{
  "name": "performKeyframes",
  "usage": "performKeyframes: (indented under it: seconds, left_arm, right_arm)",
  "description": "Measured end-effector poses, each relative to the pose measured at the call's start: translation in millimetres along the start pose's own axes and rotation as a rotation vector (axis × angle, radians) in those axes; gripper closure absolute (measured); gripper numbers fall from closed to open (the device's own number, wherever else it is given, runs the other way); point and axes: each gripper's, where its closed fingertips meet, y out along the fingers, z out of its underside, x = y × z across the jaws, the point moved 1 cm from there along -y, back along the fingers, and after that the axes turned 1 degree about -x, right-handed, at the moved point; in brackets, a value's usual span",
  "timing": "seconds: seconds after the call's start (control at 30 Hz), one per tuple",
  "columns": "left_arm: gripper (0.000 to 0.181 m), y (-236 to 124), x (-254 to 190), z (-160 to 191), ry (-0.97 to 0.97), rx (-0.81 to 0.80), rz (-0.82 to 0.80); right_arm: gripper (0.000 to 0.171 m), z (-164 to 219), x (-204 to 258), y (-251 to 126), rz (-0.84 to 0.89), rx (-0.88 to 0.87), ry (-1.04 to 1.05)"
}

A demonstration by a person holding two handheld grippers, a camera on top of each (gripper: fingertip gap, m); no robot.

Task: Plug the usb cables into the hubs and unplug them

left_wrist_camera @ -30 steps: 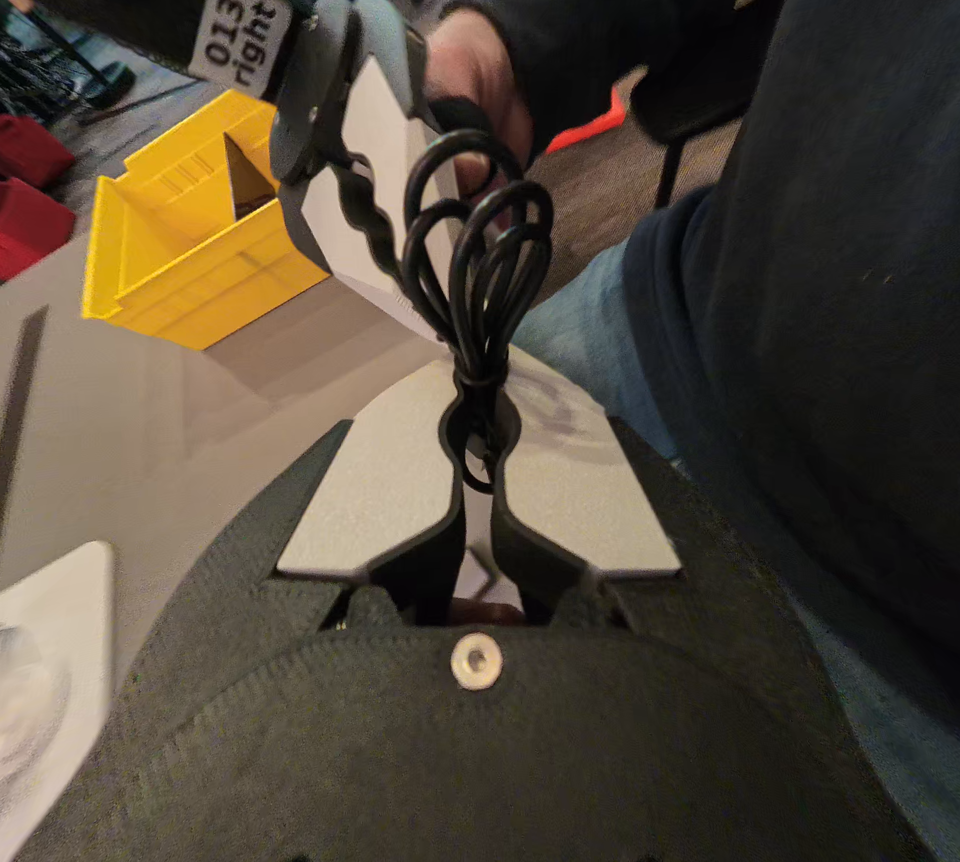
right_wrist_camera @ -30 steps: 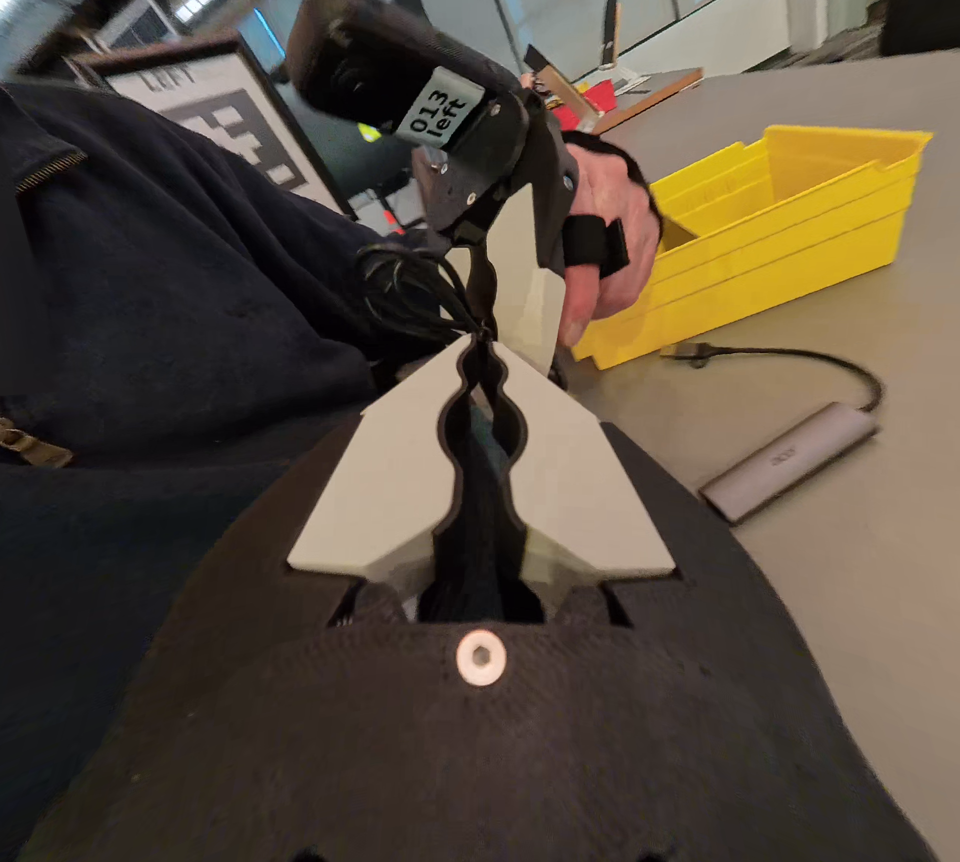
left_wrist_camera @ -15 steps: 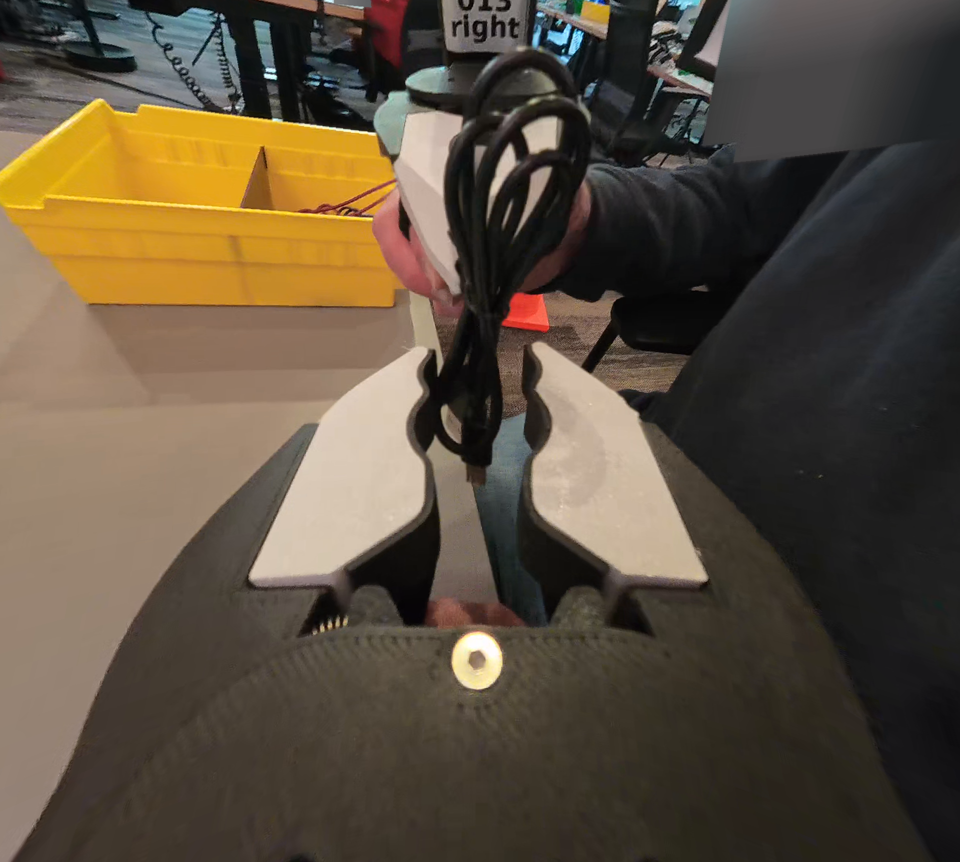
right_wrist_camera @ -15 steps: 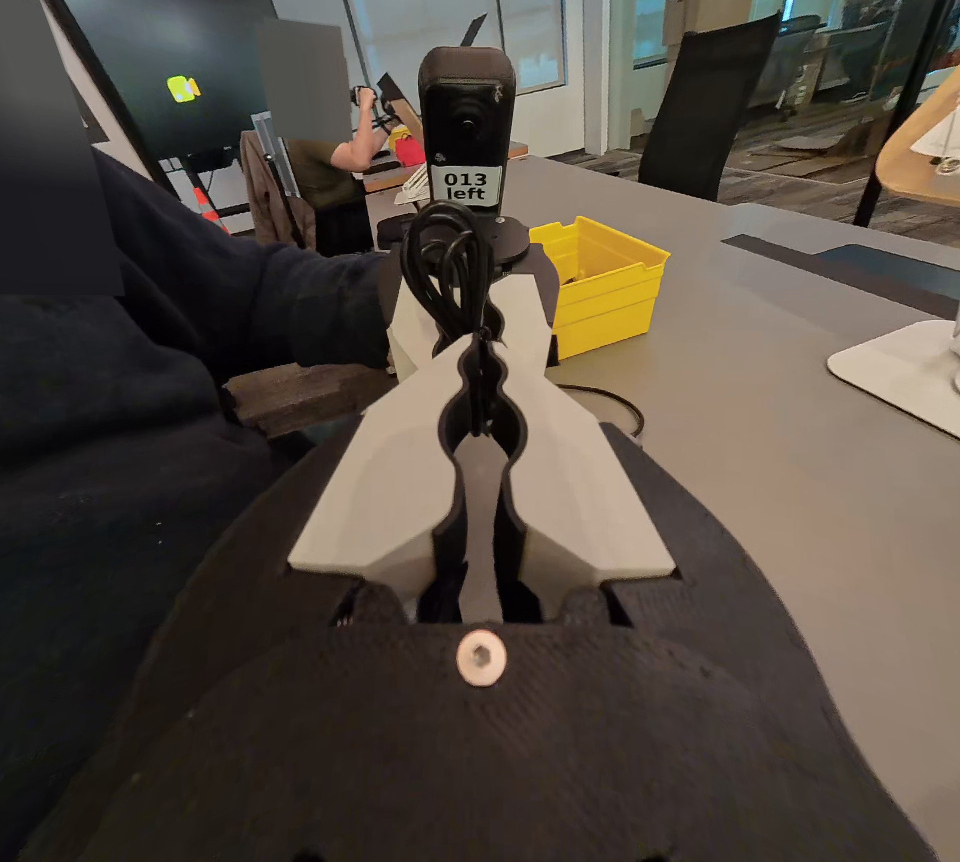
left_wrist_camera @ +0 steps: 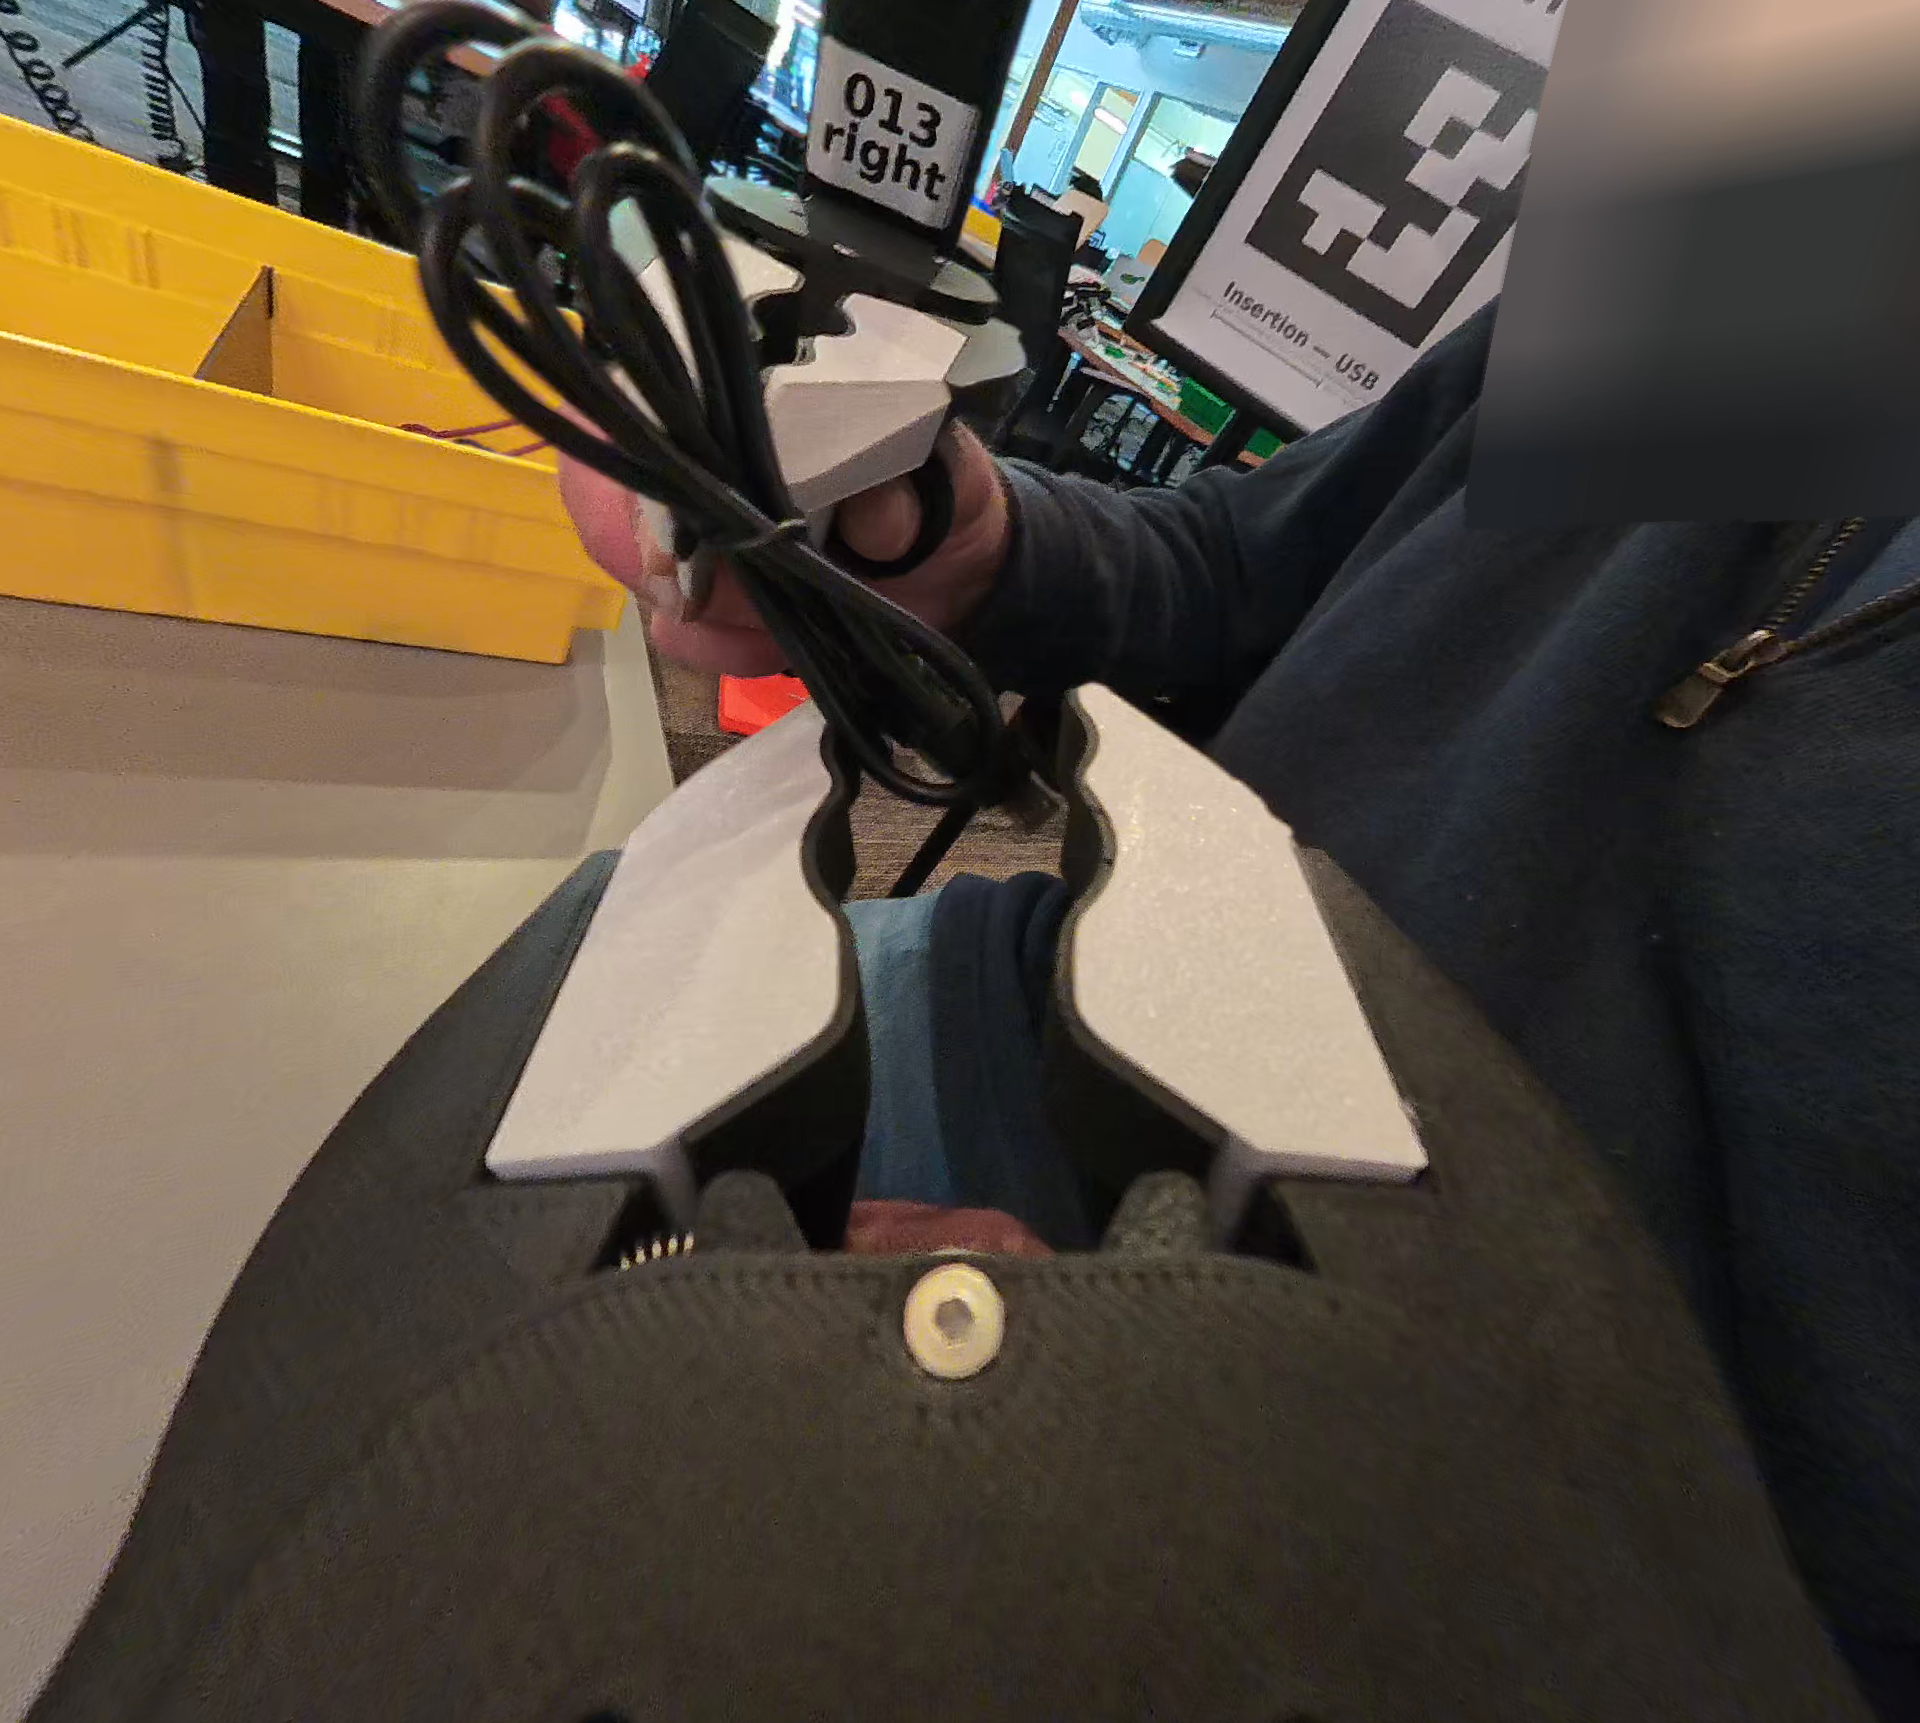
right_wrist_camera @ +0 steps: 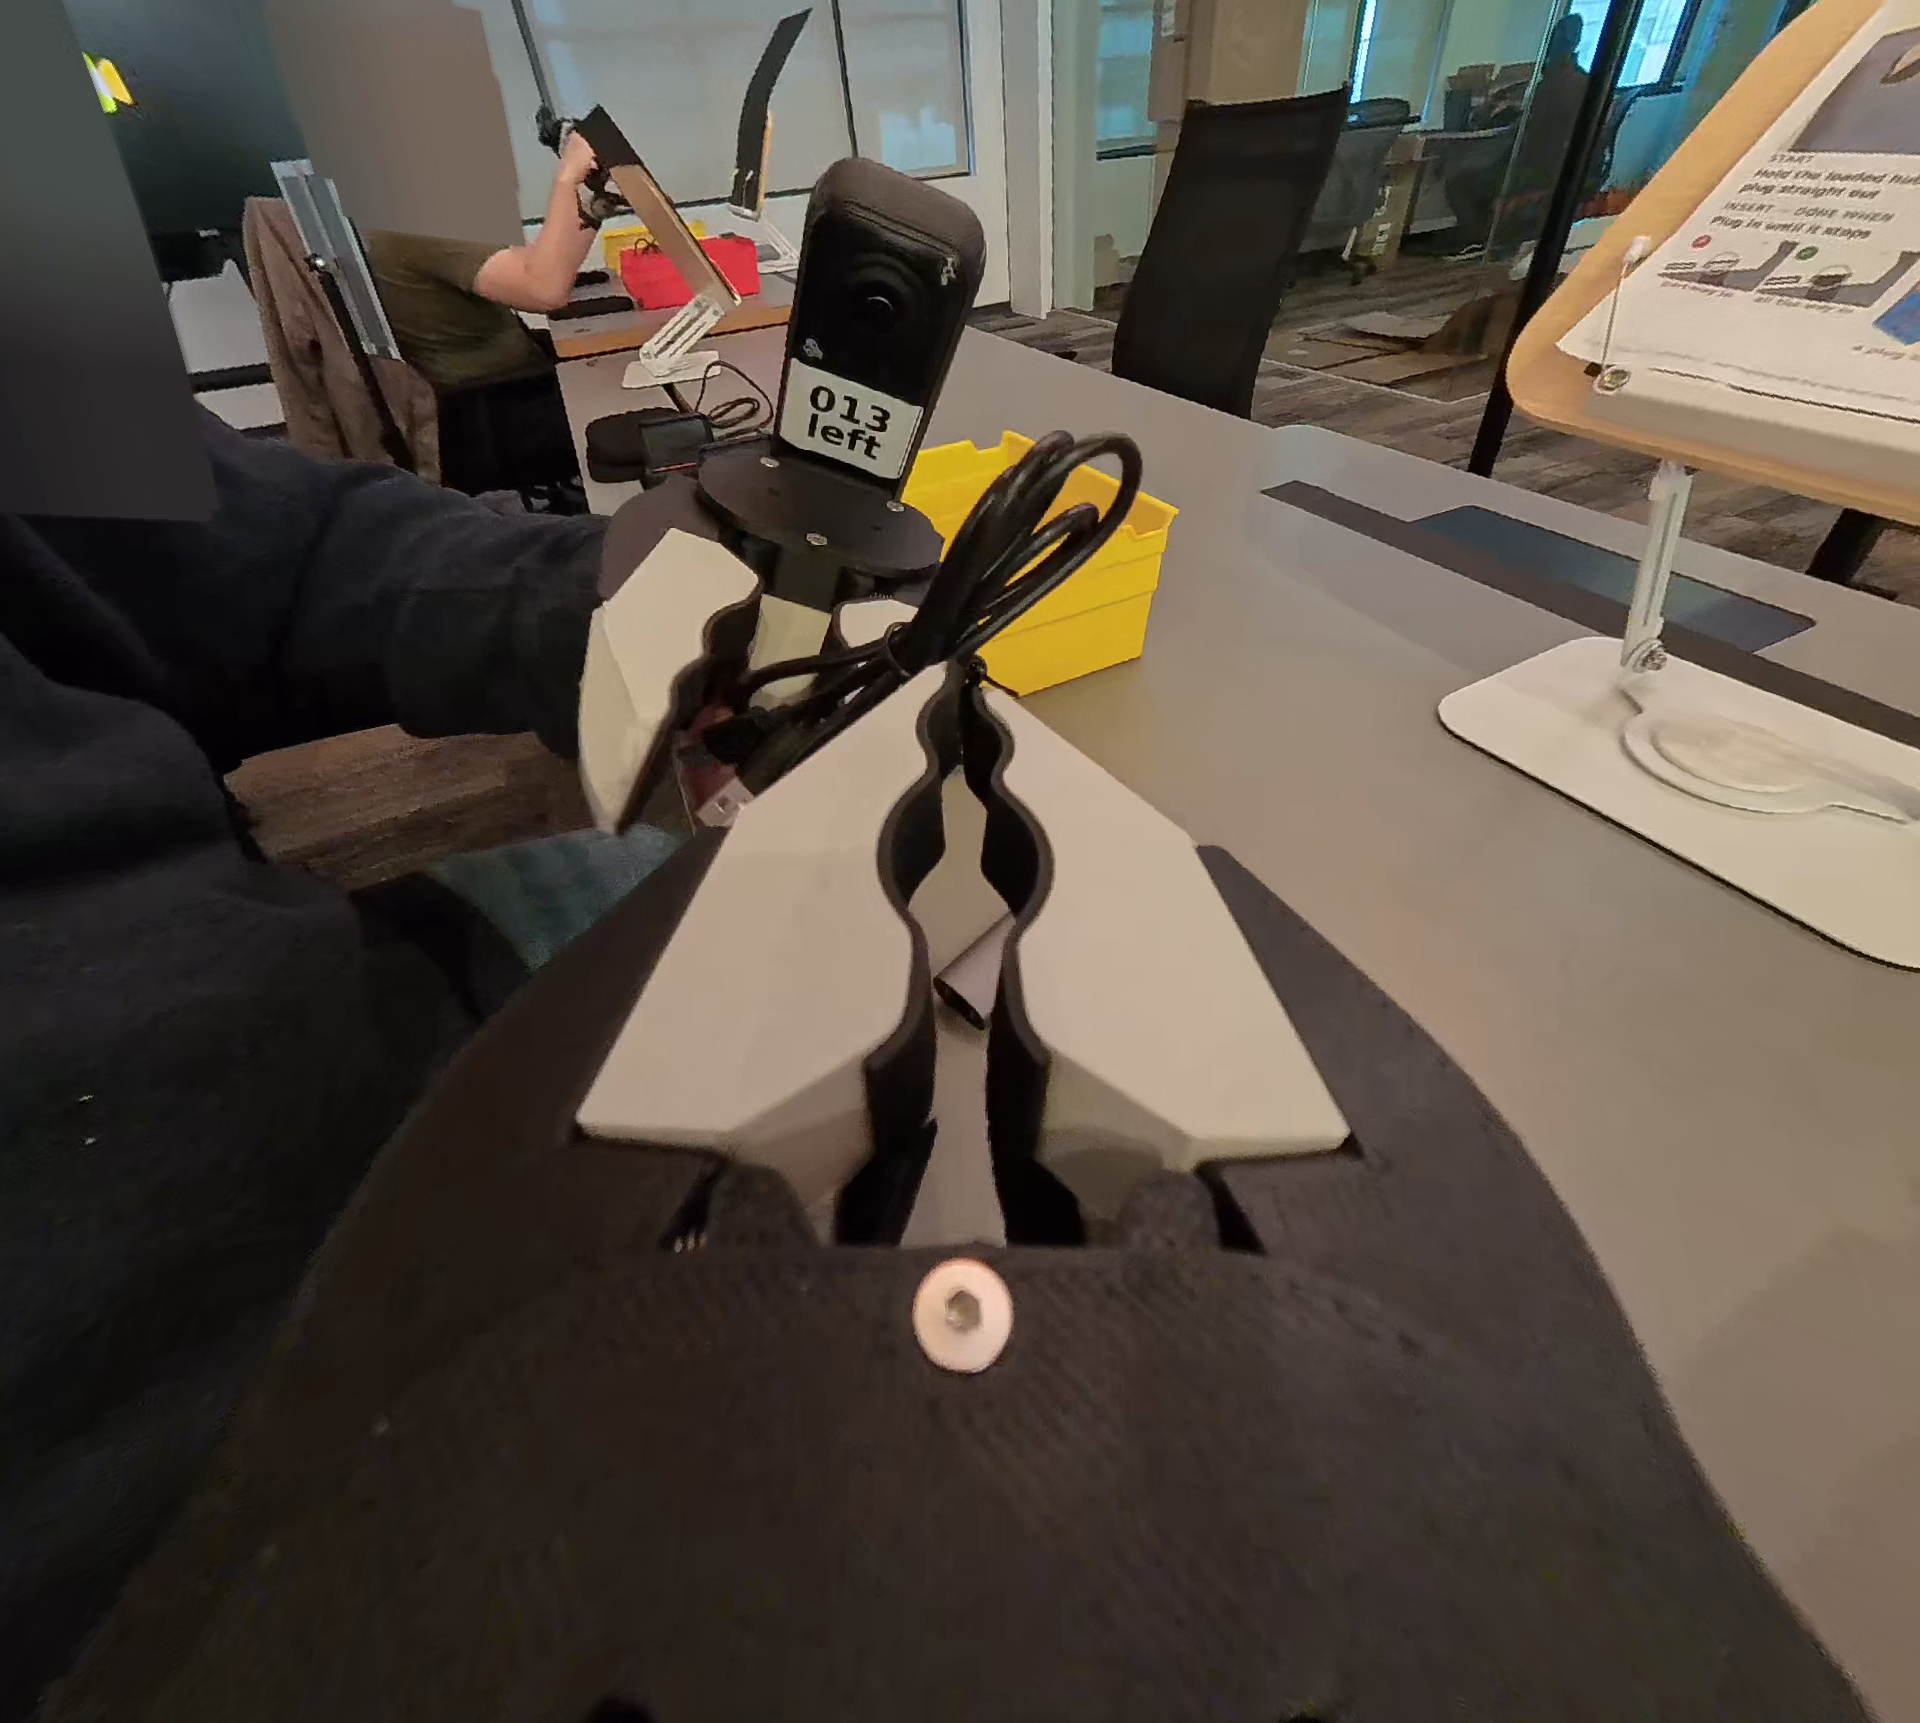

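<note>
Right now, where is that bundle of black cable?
The coiled black cable hangs in mid-air between the two grippers, pinched at the tips of the right gripper, its plug end inside the open left gripper, above the table edge, near the yellow bin.

Right gripper [right_wrist_camera: 961,686]: fingertips pinched on coiled black USB cable [right_wrist_camera: 997,551], plug end [right_wrist_camera: 727,800] dangling left. Left gripper [right_wrist_camera: 717,697]: spread wide, beside plug. Behind: yellow bin [right_wrist_camera: 1081,603] on grey table [right_wrist_camera: 1455,998]; white stand base [right_wrist_camera: 1621,769] at right.
</note>
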Motion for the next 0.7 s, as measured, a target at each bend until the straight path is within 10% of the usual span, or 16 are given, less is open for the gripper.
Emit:
performKeyframes:
  seconds: [0.47, 0.7]
  left_arm:
    - [0.108, -33.8, 28.5, -35.9, 1.149, 0.324, -0.781]
    - [0.104, -21.2, 40.3, -1.0, 1.514, 0.740, -0.798]
  right_arm:
    - [0.171, 13.9, -15.5, -4.2, -0.071, 0.018, 0.348]
    - [0.171, 34.3, -8.1, 6.4, -0.118, 0.113, 0.439]
